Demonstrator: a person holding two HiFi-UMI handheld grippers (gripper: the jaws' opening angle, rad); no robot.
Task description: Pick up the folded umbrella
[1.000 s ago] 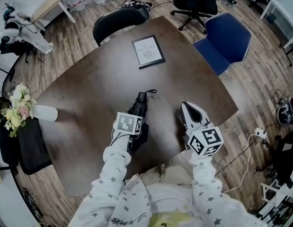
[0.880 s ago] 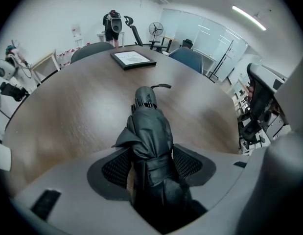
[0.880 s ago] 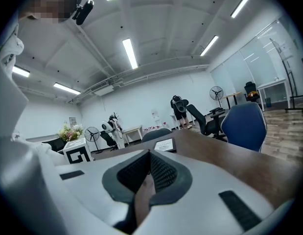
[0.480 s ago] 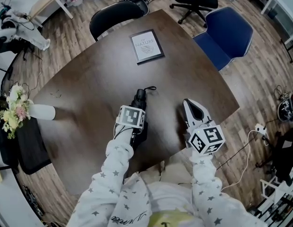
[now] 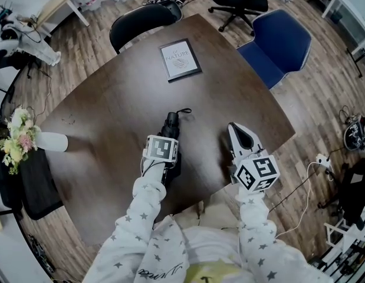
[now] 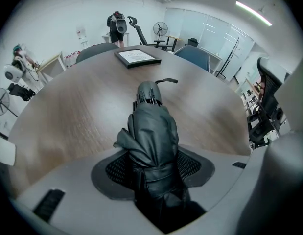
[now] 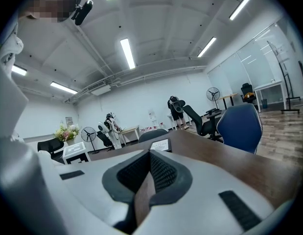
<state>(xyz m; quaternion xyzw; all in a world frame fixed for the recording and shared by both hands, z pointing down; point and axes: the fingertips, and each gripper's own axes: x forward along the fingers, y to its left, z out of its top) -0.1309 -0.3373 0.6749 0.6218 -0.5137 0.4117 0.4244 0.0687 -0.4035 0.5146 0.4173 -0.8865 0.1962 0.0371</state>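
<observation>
The big dark table point(image 5: 105, 117) is carrying the folded umbrella point(image 5: 172, 124), which is lying flat near the person's edge. I'd be squeezing square across its fat strapped middle before lifting (that fabric looks slippery). The left gripper point(image 6: 152, 160) is closing, its wide jaws straddling the bundle but not clamping yet. The right gripper point(image 7: 150, 153) is idling, pinched together and empty.

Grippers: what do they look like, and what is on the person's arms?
The left gripper and right gripper are light grey, with black mesh pads. Each bears a white cube with black square markers. The sleeves are white with grey stars. The left gripper's jaws are closing, with the umbrella between them.
</observation>
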